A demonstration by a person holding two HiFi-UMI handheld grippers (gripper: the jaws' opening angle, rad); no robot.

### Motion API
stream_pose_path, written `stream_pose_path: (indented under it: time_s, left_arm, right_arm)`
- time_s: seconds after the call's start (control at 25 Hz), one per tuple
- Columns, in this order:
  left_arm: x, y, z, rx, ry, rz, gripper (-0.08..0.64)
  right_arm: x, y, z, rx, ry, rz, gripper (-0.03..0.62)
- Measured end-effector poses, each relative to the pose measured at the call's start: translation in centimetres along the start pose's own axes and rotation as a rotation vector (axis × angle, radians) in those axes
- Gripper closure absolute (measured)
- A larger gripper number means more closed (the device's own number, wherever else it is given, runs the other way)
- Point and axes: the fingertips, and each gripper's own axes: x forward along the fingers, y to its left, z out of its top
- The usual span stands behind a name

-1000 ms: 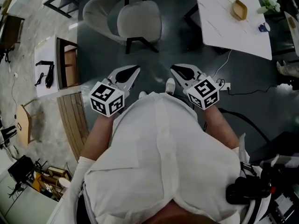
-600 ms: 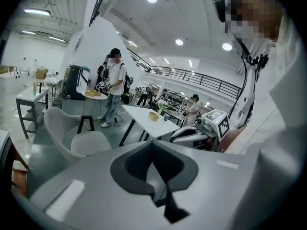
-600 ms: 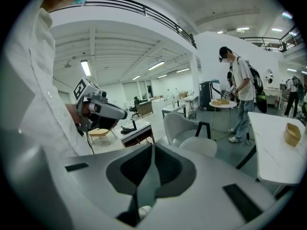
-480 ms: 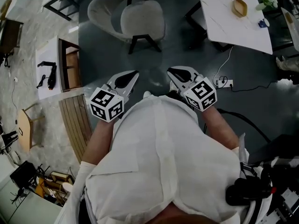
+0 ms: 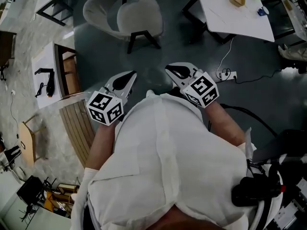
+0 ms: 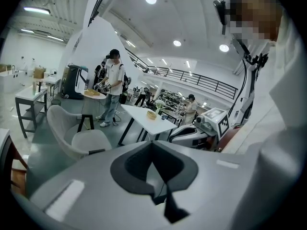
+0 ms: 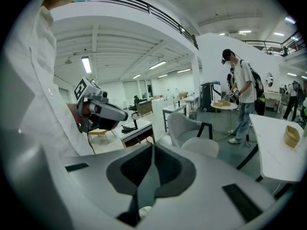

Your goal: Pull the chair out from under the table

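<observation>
The chair stands upper centre on dark floor, apart from the white table at upper right; a power strip lies right of centre. The left gripper and right gripper sit side by side mid-frame, aimed at the chair, well short of it; both clenched, empty.

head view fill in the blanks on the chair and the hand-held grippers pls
The left hand-held gripper has its jaws ___.
The right hand-held gripper holds ___.
In the head view the white chair stands to the ___ of the white table.
Missing words: shut; nothing; left
</observation>
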Motion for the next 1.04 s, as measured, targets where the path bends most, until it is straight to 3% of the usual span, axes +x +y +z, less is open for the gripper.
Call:
stream_pose_path:
  time_s: [0.6,1.04]
  left_arm:
    - [1.3,-0.3,-1.4,-0.005,0.047,-0.025,0.554]
    - [7.2,-1.3,1.0,-0.008,0.064,-0.006,0.554]
  right_arm:
    - [-0.5,0.3,-1.4,0.015,0.009,-0.014,0.578]
    - [-2.9,-5.7,-1.4,0.015,-0.010,0.004,0.580]
